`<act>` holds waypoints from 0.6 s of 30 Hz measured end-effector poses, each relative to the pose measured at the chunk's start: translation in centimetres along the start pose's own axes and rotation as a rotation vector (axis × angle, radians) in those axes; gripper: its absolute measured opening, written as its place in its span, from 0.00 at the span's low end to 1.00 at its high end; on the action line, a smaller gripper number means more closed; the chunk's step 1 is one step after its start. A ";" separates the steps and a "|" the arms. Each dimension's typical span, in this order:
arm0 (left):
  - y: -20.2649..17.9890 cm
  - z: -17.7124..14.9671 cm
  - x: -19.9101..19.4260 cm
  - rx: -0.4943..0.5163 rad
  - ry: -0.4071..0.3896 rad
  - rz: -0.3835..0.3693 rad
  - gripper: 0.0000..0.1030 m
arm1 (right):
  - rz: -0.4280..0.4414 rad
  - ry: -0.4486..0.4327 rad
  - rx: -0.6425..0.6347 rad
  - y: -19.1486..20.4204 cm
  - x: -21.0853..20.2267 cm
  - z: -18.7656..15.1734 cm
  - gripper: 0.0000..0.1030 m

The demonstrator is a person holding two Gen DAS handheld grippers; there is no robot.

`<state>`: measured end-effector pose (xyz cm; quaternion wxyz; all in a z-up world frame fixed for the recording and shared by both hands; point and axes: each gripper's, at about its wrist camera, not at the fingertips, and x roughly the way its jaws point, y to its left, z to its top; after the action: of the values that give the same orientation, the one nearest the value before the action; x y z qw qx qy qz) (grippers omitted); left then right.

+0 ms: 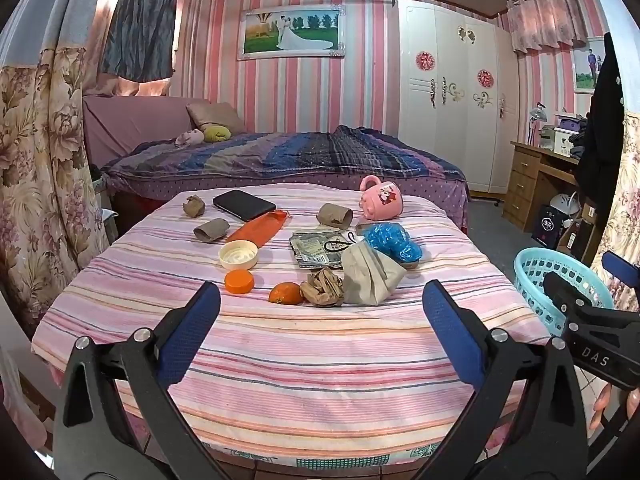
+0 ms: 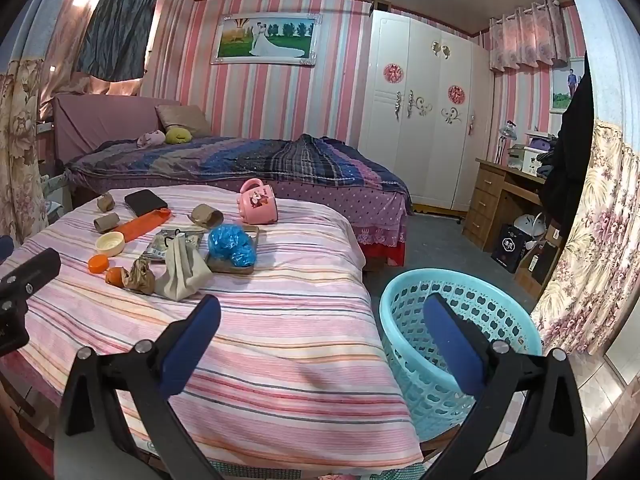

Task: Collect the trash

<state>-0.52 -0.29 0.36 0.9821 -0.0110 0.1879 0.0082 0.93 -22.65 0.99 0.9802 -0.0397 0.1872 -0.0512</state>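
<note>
1. You are holding both tongs wide apart and empty: the left tongs (image 1: pixel 320 320) are hovering over the near edge of the striped bed (image 1: pixel 280 360), the right tongs (image 2: pixel 320 336) beside it.
2. The trash is lying in a cluster mid-bed, well beyond both tongs: a crumpled brown paper (image 1: pixel 322 288), a grey paper bag (image 1: pixel 370 278), a blue plastic wad (image 1: pixel 394 242), cardboard tubes (image 1: pixel 335 215) and an orange peel (image 1: pixel 285 293).
3. A blue basket (image 2: pixel 448 316) is standing on the floor just beside the bed, likely placed there for dropping trash within easy reach.
</note>
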 end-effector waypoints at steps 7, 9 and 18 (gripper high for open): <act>-0.1 0.0 -0.1 0.000 -0.001 -0.003 0.95 | 0.000 0.000 -0.001 0.0 0.0 0.1 0.96; -0.2 0.0 -0.1 0.001 -0.002 -0.004 0.95 | 0.000 -0.001 -0.001 0.0 0.0 0.1 0.96; -0.1 0.0 -0.1 0.000 -0.001 -0.003 0.95 | 0.000 -0.001 -0.003 0.0 -0.1 0.1 0.96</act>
<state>-0.64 -0.43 0.38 0.9822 -0.0114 0.1876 0.0065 0.89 -22.66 1.14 0.9802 -0.0411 0.1867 -0.0510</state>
